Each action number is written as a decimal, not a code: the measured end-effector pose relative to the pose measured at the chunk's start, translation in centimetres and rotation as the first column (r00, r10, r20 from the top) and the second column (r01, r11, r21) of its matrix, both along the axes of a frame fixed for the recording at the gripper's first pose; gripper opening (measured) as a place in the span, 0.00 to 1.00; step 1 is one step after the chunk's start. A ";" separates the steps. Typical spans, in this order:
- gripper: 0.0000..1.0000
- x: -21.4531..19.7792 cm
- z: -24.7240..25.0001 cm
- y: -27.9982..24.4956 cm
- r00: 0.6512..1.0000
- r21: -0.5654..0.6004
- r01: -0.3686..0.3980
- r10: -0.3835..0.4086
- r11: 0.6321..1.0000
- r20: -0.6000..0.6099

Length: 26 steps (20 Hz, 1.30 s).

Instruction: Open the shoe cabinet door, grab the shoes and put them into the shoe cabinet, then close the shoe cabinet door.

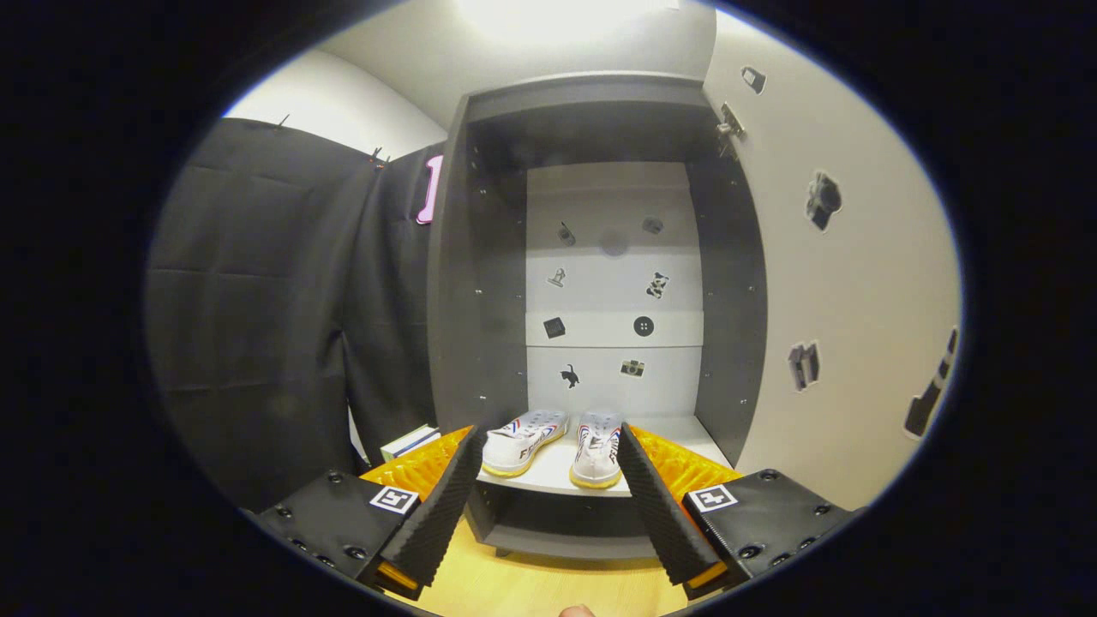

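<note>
Big dark grey shoe cabinet (497,257) dead ahead, standing open, tall and narrow with peg holes dotted down both inner side walls. Pale back panel (613,291) inside, split into horizontal bands and scattered with little black stickers: a cat, a camera, a button, a few others too small to make out. Cabinet door (848,283) swung wide off to the right, pale on its inner face, more dark stickers on it and a metal hinge (730,128) up near the top corner.

Black cloth wall (274,300) hanging to the left of the cabinet, plain light wall above it, bright glare from a ceiling light overhead. Light wooden floor (531,587) below, running up to the cabinet's base. Some white book or box (410,441) sitting low beside the cabinet's left wall, partly hidden.

Hand-held gripper (548,480) spread wide apart, nothing between the fingers, both ribbed pads angled in toward the cabinet mouth.

Shoes (561,446) parked on the pale bottom shelf (686,433) inside the cabinet, just beyond the fingers and framed between them. White sneakers, side by side and apart, heels toward the camera, toes toward the back panel. Red and blue stripes on the sides, yellowish soles, perforated uppers. Left one angled a bit outward, right one sitting straighter, close to the shelf's front lip. Open dark gap under that shelf, down to the base.
</note>
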<state>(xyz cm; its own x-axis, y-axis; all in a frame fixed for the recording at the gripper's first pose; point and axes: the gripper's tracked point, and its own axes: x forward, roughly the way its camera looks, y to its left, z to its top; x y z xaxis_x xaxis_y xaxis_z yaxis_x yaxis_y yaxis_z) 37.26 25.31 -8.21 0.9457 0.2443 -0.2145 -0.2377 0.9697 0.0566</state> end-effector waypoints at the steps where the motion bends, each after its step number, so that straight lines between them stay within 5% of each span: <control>1: 0.98 -1.2 0.5 -0.1 1.000 0.004 -0.006 0.006 1.000 0.001; 16: 0.98 -19.5 7.4 -6.4 0.998 0.010 -0.038 0.038 0.999 0.047; 26: 0.98 -24.2 10.3 -16.1 0.999 0.101 -0.001 -0.004 0.995 0.047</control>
<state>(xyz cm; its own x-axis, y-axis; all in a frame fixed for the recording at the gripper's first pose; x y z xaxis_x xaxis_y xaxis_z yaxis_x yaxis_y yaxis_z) 13.09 9.22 2.10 0.9545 0.2614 -0.1438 -0.2413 0.9599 0.1429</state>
